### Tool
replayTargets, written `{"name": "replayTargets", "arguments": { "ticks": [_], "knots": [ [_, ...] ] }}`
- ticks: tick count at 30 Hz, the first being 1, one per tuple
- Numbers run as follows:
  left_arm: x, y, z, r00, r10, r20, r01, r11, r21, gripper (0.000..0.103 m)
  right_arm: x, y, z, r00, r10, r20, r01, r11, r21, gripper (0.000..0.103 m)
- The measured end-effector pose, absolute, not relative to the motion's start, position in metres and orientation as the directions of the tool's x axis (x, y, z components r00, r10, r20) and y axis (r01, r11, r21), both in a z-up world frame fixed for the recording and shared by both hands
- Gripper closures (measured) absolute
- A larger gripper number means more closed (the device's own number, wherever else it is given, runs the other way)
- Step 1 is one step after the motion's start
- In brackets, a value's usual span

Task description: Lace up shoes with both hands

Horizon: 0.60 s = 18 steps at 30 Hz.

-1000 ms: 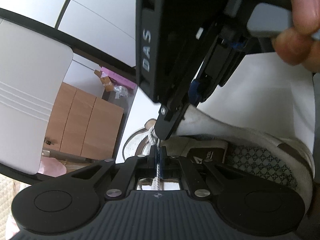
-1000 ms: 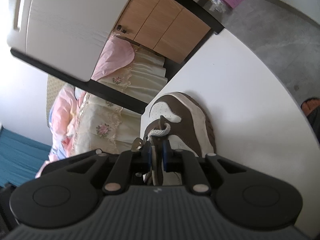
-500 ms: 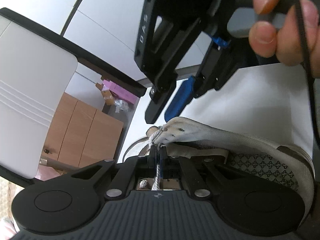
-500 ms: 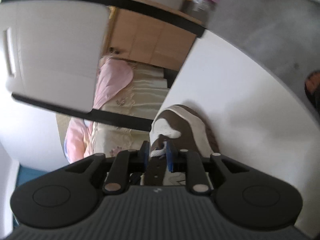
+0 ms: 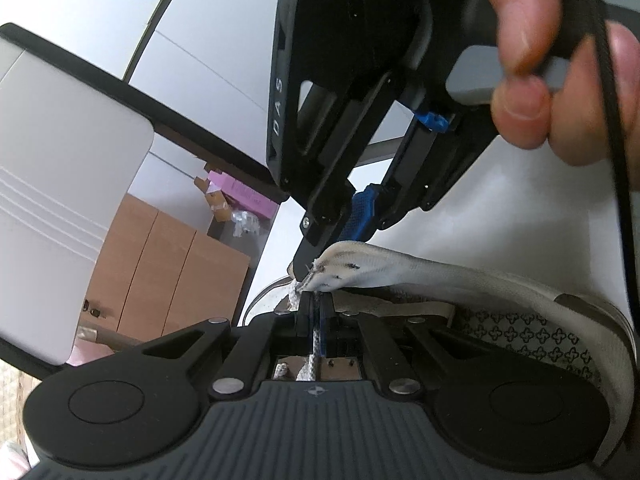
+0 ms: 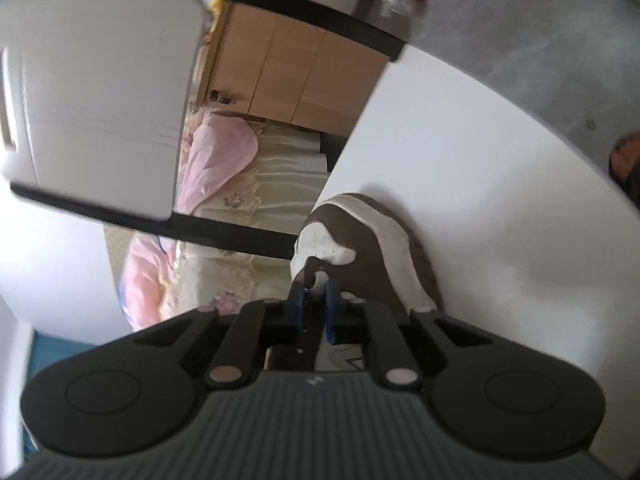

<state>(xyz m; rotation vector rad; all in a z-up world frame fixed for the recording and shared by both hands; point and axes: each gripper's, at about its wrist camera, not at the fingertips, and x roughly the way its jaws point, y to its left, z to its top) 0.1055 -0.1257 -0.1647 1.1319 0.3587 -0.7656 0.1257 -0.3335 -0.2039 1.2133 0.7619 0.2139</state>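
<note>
A: Shoe (image 6: 384, 248) first: where does it lie?

B: On the white surface (image 6: 480, 200), near its edge. In the right wrist view its long axis runs straight away from the camera, brown-and-white toe at the far end. The left wrist view sees it from the other flank, with the patterned lining (image 5: 520, 336) of the opening at the right.

A: And the lace?

B: The white lace (image 5: 316, 338) runs up between the fingers of the left hand-held gripper (image 5: 316, 306). Its jaws are pressed together on the cord, just below the lifted white flap (image 5: 360, 264) at the eyelets.

A: The right one?

B: The right hand-held gripper (image 6: 316, 300) sits directly over the lacing area, pointing along the shoe toward the toe. Its jaws are closing, with a bit of white lace and the dark eyelet edge between the blue pads (image 6: 331, 308). I cannot tell whether the pads already press on it. In the left view its tips touch down just beyond the left fingertips, and a hand (image 5: 560, 80) squeezes its trigger.

A: So what does the coming move depend on?

B: I judge it depends on the two sets of tips meeting at one eyelet. The right one is nearer the toe-side end of the lace, the left holds the slack behind it, so the pull would run along the shoe's length.
</note>
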Motion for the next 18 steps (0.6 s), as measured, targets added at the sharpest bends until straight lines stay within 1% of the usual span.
{"name": "replayTargets", "arguments": {
  "ticks": [3,9,14,18],
  "knots": [
    [0.106,-0.125,-0.165,0.706,-0.353,-0.614,0.702,0.235,0.672,0.099,0.124,-0.331,-0.199,0.743,0.516,-0.426,0.226,0.405,0.886,0.099],
    [0.103,-0.129,-0.164,0.721,-0.327,-0.61,0.691,0.276,0.668,0.098,0.113,-0.335,-0.196,0.772,0.462,-0.436,0.248,0.412,0.877,0.099],
    [0.103,-0.131,-0.161,0.723,-0.313,-0.616,0.69,0.363,0.626,0.098,0.11,-0.334,-0.189,0.784,0.43,-0.448,0.228,0.472,0.852,0.099],
    [0.1,-0.132,-0.158,0.721,-0.296,-0.627,0.689,0.41,0.598,0.098,0.109,-0.334,-0.187,0.775,0.441,-0.453,0.208,0.498,0.842,0.099]
  ]
}}
